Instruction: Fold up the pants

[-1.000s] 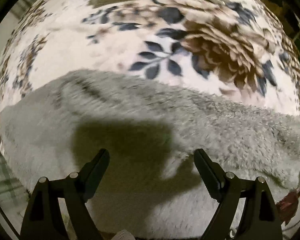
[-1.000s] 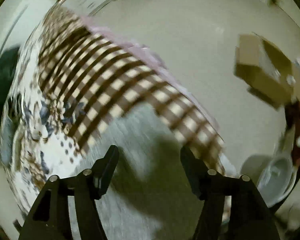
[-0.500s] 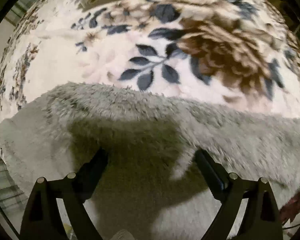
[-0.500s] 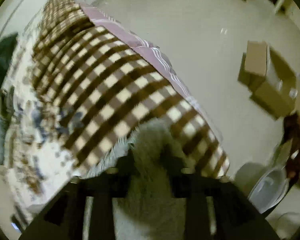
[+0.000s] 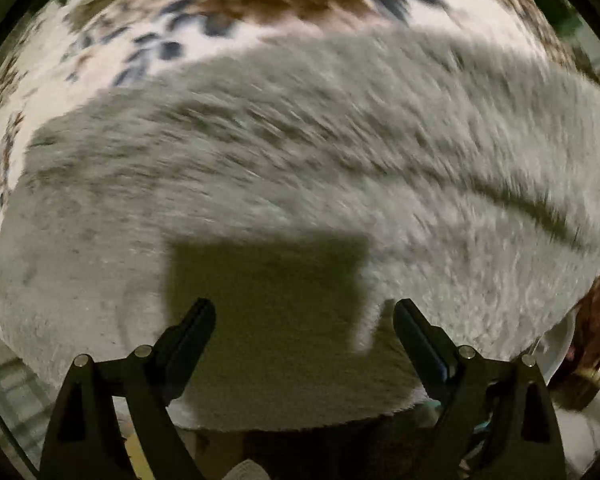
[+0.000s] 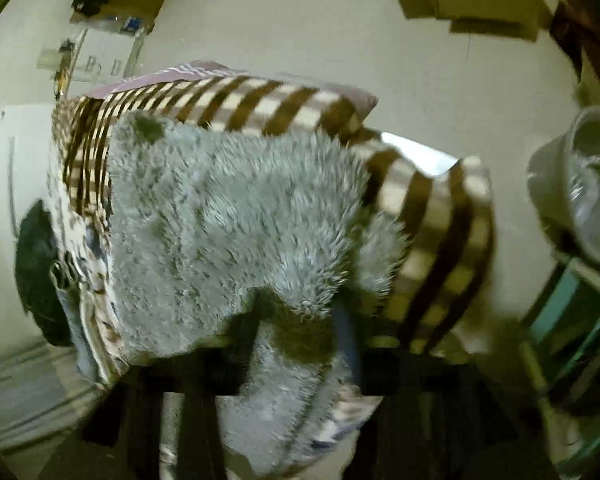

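Pinching a fluffy edge of the one grey pants, the right claw lifts it off the bed, probably to start a fold. The left claw hovers spread above the pants' near hem, gripping nothing.

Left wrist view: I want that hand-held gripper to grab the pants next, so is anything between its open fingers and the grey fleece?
Nothing visible. The left hand-held gripper is open directly over the pants, with only its own shadow between them.
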Motion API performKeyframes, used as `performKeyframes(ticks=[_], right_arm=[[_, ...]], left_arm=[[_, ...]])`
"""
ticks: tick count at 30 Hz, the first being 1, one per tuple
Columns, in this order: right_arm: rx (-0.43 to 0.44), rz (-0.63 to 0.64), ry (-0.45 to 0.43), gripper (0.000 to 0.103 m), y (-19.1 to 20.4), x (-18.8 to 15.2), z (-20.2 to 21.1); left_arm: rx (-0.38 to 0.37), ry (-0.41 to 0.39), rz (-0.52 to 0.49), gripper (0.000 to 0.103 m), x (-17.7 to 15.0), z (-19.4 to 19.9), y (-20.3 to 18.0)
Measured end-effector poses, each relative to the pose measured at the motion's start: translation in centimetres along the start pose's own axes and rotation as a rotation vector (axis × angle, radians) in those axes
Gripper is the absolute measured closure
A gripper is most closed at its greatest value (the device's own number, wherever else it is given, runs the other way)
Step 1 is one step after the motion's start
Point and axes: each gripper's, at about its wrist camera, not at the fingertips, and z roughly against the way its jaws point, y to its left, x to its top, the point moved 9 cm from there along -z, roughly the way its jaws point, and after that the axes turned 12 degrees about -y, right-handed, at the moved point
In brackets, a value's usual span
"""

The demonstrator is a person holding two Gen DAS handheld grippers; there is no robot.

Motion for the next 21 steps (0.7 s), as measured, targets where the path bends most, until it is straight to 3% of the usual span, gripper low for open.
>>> performKeyframes(ticks=[4, 8, 11, 13, 15, 17, 21], right_arm=[[-0.038, 0.038, -0.125, 0.099, 0.1, 0.7, 2.7], [-0.069, 0.094, -0.053, 0.097, -0.7, 0.3, 2.3], [-0.075, 0.124, -0.001, 0.077, -1.6, 0.0, 1.8], [-0.014, 0.114, -0.030, 0.048, -1.6, 0.3, 2.5], [0.039, 0.097, -0.036, 0.041, -1.9, 0.3, 2.4], [0.094, 0.076, -0.022, 0.041, -2.3, 0.1, 1.6], [0.210, 0.016, -0.004, 0.037, -2.4, -0.6, -2.1]], left_arm=[[-0.027, 0.009, -0.032, 0.011, -1.0, 0.5, -1.6], [-0.043, 0.011, -0.040, 0.011, -0.7, 0.8, -2.3], [-0.071, 0.002, -0.037, 0.011, 1.3, 2.2, -4.0], [-0.089, -0.038, -0.055, 0.011, 2.7, 3.6, -4.9], [-0.106, -0.076, -0.070, 0.011, 4.0, 4.3, -6.0], [-0.123, -0.103, -0.079, 0.011, 5.2, 4.6, -7.6], [-0.139, -0.089, -0.049, 0.011, 7.1, 2.0, -9.4]])
